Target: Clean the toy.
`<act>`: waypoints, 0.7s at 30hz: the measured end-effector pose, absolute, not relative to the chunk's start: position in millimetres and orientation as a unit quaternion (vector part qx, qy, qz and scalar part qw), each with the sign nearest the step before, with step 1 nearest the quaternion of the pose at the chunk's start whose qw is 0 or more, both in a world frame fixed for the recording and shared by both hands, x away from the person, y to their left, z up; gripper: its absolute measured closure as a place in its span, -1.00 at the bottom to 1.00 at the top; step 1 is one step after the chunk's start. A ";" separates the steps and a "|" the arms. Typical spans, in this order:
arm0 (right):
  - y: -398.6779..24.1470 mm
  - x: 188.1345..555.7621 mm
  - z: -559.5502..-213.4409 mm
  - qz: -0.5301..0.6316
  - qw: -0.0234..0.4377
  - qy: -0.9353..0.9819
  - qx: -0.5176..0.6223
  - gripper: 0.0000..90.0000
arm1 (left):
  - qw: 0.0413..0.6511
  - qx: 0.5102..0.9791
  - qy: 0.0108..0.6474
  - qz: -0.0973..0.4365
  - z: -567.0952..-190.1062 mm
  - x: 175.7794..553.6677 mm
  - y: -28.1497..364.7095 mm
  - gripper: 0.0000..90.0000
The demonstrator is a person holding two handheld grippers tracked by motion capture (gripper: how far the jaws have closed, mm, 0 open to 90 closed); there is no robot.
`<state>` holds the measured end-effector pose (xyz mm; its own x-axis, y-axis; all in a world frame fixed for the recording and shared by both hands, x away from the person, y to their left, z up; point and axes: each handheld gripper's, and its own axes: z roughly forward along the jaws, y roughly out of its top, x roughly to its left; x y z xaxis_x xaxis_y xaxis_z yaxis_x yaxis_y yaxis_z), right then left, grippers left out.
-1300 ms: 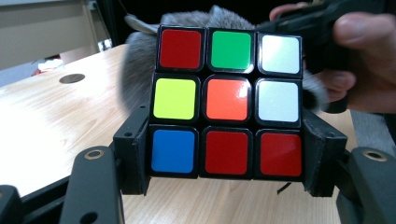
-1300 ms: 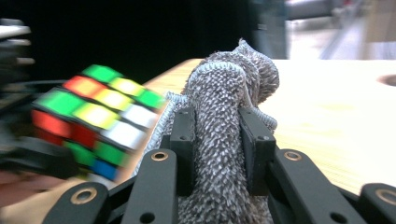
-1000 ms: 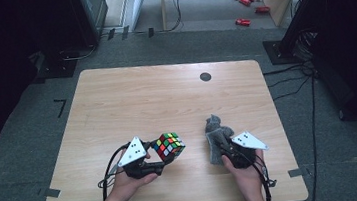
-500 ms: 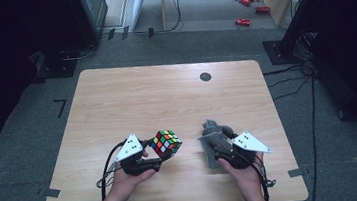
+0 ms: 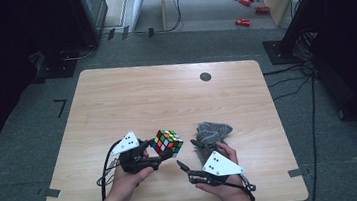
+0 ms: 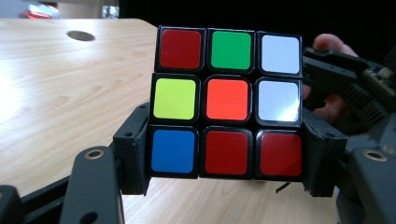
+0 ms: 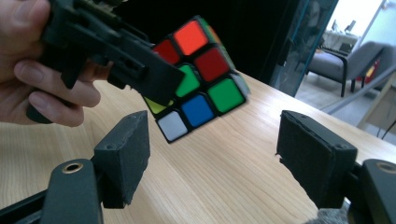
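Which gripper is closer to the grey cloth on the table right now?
The right. The right gripper sits just beside the grey cloth, jaws open and empty after letting go. The left gripper is farther left, clamped on the puzzle cube.

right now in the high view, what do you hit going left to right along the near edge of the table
left tool → rubik's cube clamped in it → right tool, jaws just opened with nothing between them → grey cloth
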<state>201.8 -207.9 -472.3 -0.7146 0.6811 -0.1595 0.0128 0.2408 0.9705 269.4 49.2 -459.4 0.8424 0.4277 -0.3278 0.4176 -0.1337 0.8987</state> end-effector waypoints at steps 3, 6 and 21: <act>-204.3 201.3 -476.7 0.566 0.306 0.732 0.224 -0.44 | 0.592 0.757 0.276 -0.006 -458.9 268.3 46.5 -0.25; -200.3 200.1 -479.9 0.557 0.336 0.729 0.212 -0.46 | 0.589 0.761 0.273 -0.014 -458.7 267.5 43.8 -0.25; -190.1 196.6 -488.4 0.508 0.412 0.742 0.143 -0.33 | 0.570 0.773 0.268 -0.078 -459.3 269.1 35.9 -0.25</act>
<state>196.6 -190.1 -488.4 -0.6192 0.6313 -0.4670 -0.2074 0.4421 0.8727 269.1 35.9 -459.3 0.8448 0.3249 -0.4252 0.5022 -0.2069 0.8396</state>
